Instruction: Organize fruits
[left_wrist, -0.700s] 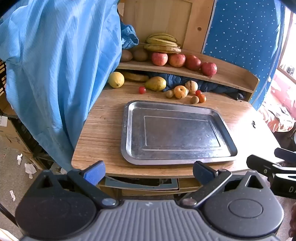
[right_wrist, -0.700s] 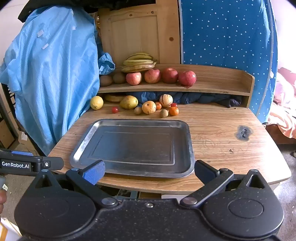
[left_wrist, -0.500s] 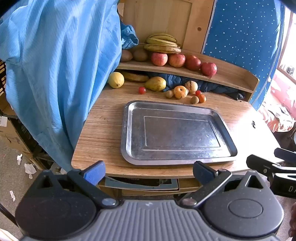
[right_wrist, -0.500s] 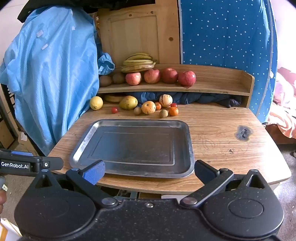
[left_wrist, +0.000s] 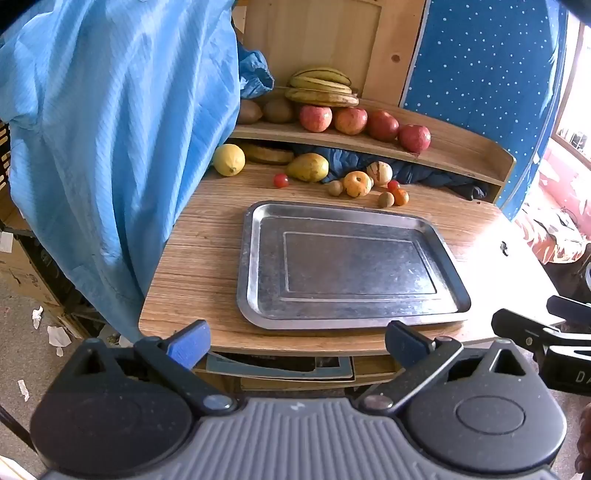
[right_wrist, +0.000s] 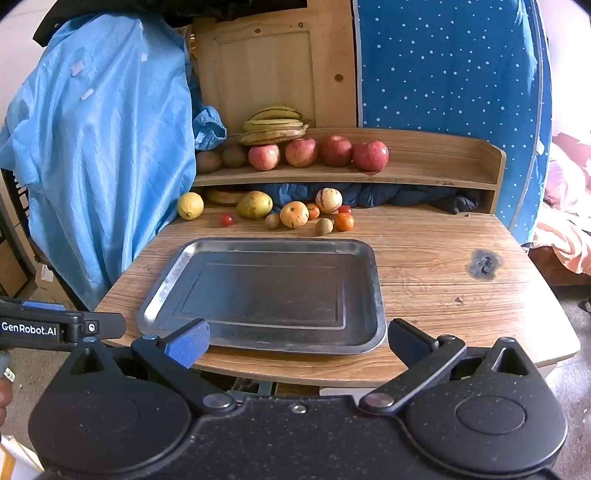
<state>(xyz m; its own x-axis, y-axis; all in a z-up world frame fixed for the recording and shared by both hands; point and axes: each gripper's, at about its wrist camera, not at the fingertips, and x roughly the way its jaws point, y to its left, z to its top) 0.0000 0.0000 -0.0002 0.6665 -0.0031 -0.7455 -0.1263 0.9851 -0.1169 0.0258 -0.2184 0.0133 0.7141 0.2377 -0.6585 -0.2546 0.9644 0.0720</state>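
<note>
Wooden table (right_wrist: 424, 258): bare steel tray (right_wrist: 373, 280), scattered fruits (right_wrist: 293, 215)

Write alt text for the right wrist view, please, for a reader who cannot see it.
An empty metal tray lies on a wooden table, with the open right gripper at its near edge. Behind the tray lie small loose fruits; apples and bananas sit on a shelf above.

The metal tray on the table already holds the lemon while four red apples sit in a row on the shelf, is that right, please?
Not quite: the metal tray is empty. The lemon lies on the table behind it, as the right wrist view shows. The four red apples do sit on the shelf.
</note>
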